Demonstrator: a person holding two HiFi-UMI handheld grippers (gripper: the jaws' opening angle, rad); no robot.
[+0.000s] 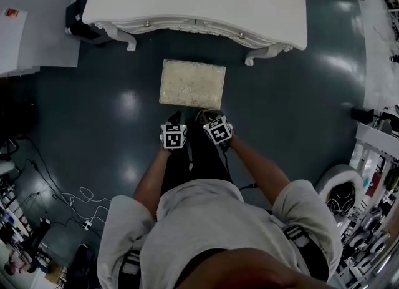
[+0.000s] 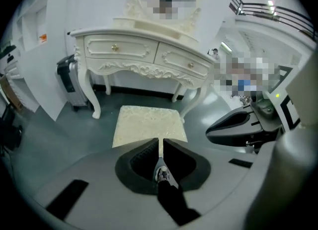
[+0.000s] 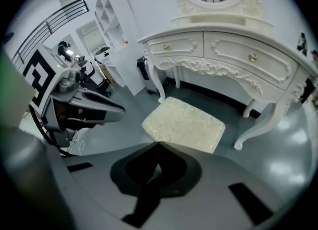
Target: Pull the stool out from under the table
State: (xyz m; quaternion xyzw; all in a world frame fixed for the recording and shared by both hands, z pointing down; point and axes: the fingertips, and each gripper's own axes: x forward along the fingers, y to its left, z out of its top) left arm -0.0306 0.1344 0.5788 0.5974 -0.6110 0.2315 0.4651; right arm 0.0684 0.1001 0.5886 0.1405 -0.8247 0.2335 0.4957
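Gleaming with patches of reflected light, the dark blue-grey floor (image 1: pixel 93 107) spreads all round the stool (image 1: pixel 192 83). On the person's side of the stool and off to the left, white cables (image 1: pixel 81 203) lie looped on the floor. Beyond the stool stands the white carved table (image 1: pixel 206 0), with gilt knobs on its drawers and curved legs. A black case-like unit (image 1: pixel 78 16) sits by the table's left legs, left of the stool and farther back. In the right gripper view, white open shelves (image 3: pixel 112 10) rise against the wall well behind the stool.

The stool, a pale cream rectangular cushion top, stands in front of the table and clear of its top, with a strip of bare floor between the two. Both grippers hang side by side just on the person's side of the stool, pointing steeply down toward its near edge. A sliver of floor shows between their tips and the cushion, so neither touches it.

The left gripper (image 1: pixel 176 119) has its jaws pressed together, with only a thin slit between the dark pads and nothing in it. Its own view shows the stool (image 2: pixel 149 122) straight beyond the tips (image 2: pixel 160 147). The right gripper (image 1: pixel 204 118) is also closed and empty, and its view looks over the meeting tips (image 3: pixel 158 149) at the stool (image 3: pixel 183 124).
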